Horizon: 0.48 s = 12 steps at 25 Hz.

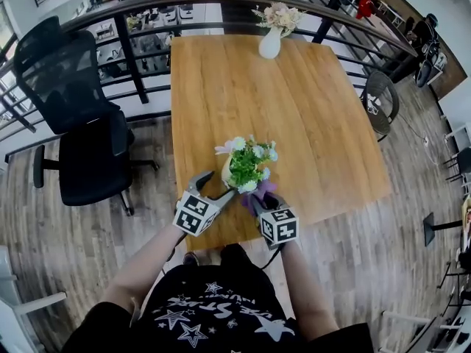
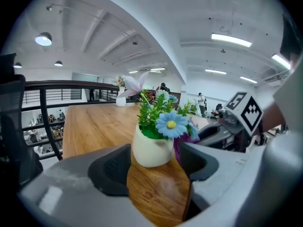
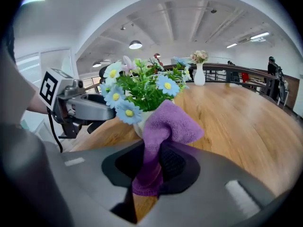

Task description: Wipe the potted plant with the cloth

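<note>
Right gripper (image 3: 152, 148) pinches a purple cloth (image 3: 173, 122) beside the potted plant (image 3: 144, 91) at lower centre; left gripper (image 2: 155, 155), jaws apart, flanks it.

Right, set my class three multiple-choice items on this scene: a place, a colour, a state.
1. Where does the white vase stand?
A) at the table's far edge
B) on the floor
C) on a chair

2. What colour is the cloth?
A) green
B) yellow
C) purple

3. The right gripper is:
A) open and empty
B) shut on the cloth
C) shut on the pot

Answers: 1 A, the head view shows it at the far edge; 2 C, it is plainly purple; 3 B, its jaws pinch the cloth.
</note>
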{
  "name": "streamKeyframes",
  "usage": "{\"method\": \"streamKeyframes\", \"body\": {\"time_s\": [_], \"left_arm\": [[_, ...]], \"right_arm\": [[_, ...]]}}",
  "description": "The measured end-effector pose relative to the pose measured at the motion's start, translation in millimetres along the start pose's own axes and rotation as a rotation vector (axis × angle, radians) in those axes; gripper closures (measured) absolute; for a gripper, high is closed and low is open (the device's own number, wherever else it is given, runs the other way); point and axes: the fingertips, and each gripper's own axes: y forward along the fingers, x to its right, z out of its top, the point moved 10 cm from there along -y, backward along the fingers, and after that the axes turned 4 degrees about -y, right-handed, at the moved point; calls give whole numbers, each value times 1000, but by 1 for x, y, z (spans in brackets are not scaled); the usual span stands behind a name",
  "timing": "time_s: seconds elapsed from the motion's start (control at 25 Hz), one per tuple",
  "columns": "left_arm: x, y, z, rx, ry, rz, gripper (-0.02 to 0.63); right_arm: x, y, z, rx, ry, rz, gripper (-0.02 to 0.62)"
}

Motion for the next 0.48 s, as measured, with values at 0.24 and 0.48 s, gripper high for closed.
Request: {"method": "streamKeyframes", "body": {"time_s": [0.24, 0.48], "left_arm": [[2, -50, -14, 34, -43, 6, 273], [1, -94, -30, 58, -40, 0, 273]], "right_arm": [[-2, -22, -5, 15, 34, -97, 511], [-25, -41, -3, 63, 63, -150, 511]]}}
